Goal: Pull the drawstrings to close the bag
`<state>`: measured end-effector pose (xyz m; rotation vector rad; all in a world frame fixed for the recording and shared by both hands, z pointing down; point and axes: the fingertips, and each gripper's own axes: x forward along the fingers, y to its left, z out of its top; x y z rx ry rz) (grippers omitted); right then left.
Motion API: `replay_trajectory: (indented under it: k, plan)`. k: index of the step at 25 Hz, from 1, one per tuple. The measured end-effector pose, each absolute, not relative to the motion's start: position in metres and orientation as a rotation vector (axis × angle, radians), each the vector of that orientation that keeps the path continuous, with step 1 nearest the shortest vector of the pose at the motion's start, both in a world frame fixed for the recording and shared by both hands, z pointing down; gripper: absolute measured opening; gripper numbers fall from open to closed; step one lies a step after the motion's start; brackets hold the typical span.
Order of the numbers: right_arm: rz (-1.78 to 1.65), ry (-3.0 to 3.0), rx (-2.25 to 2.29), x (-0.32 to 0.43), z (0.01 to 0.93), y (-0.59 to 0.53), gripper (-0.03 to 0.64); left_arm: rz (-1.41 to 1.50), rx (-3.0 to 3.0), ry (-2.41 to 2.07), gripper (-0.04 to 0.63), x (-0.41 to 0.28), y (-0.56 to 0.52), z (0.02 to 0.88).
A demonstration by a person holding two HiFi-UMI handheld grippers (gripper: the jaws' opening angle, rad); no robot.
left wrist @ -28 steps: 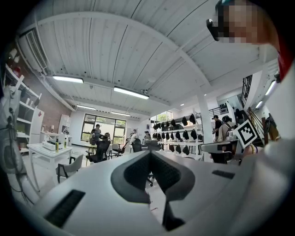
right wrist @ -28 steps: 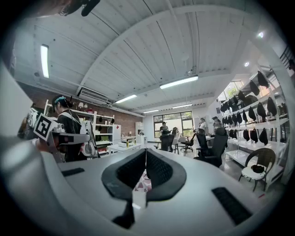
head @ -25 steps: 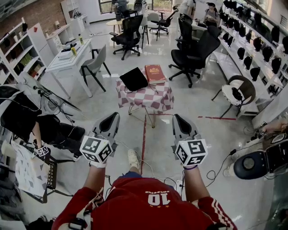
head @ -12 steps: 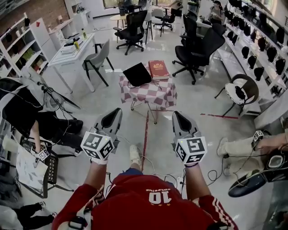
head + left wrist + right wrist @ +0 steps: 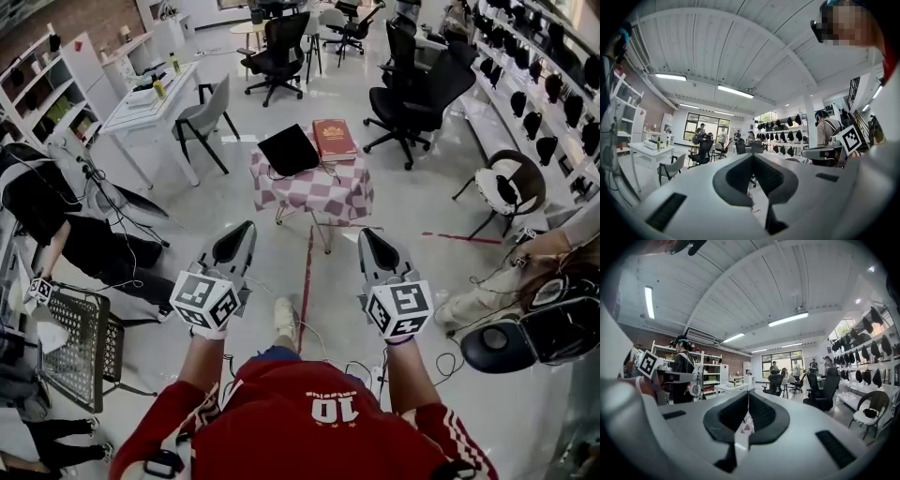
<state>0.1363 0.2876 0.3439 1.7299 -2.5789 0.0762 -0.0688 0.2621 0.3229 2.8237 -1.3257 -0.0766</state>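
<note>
A flat black bag (image 5: 288, 150) lies beside a red book (image 5: 335, 139) on a small table with a pink-and-white checked cloth (image 5: 319, 195), a few steps ahead of me. I hold both grippers level at waist height, well short of the table. My left gripper (image 5: 244, 230) is shut with nothing between its jaws, which meet in the left gripper view (image 5: 752, 155). My right gripper (image 5: 367, 234) is shut and empty too (image 5: 748, 393). A sliver of the checked cloth (image 5: 746, 425) shows through the gap below its jaws. No drawstrings can be made out from here.
Black office chairs (image 5: 417, 94) stand behind the table. A white desk (image 5: 150, 103) and a grey chair (image 5: 208, 117) are to its left. People sit at both sides of the floor. A wire basket (image 5: 80, 347) stands at my left, and cables and a red floor line (image 5: 307, 281) lie ahead.
The view has crept toward the table, which looks slightly larger. My right gripper has drifted a little; both stay shut. A seated person has come into view at the right edge.
</note>
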Motion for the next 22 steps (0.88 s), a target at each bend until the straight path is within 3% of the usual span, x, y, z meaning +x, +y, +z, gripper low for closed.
replay_trajectory:
  k: [22]
  plan:
    - [0.12, -2.568, 1.696, 0.122, 0.339, 0.098, 0.017, -0.061, 2.781, -1.309, 0.008, -0.082, 0.073, 0.325]
